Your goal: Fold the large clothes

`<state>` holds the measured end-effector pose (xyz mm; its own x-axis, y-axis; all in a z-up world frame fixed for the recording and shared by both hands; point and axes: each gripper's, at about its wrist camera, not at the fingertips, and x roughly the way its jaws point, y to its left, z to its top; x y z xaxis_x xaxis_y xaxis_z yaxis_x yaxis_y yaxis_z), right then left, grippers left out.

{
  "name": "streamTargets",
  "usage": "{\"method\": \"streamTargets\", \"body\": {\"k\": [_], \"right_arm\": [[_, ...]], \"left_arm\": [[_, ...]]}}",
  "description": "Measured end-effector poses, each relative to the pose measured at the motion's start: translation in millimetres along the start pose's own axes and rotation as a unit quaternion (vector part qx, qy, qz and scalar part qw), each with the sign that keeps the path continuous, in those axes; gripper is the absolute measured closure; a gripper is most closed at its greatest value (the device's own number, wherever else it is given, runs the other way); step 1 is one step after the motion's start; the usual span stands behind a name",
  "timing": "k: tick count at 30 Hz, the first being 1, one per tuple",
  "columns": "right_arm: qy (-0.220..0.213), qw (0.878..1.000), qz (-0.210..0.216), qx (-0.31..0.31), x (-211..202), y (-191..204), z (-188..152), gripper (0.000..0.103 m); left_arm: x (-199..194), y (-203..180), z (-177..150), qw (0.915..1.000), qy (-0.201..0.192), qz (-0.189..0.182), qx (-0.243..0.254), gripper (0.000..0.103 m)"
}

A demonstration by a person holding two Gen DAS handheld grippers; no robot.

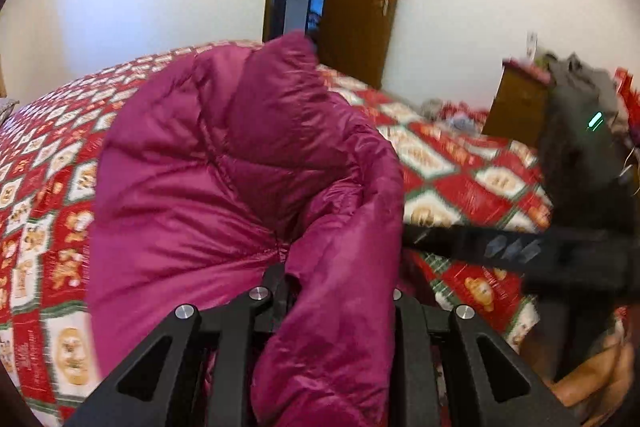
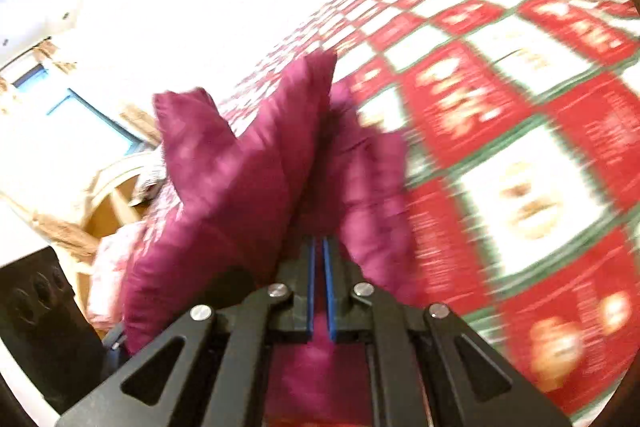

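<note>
Above the bedspread point(image 1: 472, 183), jacket point(image 1: 224, 163) in both tongs point(image 2: 319, 247).

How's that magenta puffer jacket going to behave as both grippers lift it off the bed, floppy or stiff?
Probably floppy: the magenta puffer jacket sags and bunches around the left gripper rather than holding shape. Its shiny shell looks slippery, so it might creep out of the right gripper. The puffy quilting suggests it is light for its bulk.

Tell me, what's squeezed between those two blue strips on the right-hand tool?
A fold of the magenta puffer jacket. In the right wrist view the right gripper has its blue pads nearly together, with the jacket's fabric running through the narrow gap between them.
</note>
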<state>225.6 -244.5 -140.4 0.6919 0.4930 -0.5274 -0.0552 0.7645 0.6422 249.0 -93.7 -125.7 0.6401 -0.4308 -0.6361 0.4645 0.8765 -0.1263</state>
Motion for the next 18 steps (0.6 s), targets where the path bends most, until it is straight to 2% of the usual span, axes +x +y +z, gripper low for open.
{"method": "streamTargets", "body": {"k": [6, 11, 18], "right_arm": [[-0.002, 0.999, -0.031, -0.007, -6.6, -32.5, 14.7, 0.093], [-0.002, 0.999, -0.031, -0.014, -6.2, -28.9, 10.6, 0.091], [0.013, 0.999, -0.026, 0.028, -2.7, -48.0, -6.6, 0.091]], "left_arm": [[27.6, -15.0, -8.5, 0.9998, 0.011, 0.012, 0.009, 0.082], [37.6, -21.2, -15.1, 0.9996, 0.010, 0.026, 0.011, 0.082], [39.1, -17.6, -15.0, 0.9996, 0.015, 0.023, 0.009, 0.082]]}}
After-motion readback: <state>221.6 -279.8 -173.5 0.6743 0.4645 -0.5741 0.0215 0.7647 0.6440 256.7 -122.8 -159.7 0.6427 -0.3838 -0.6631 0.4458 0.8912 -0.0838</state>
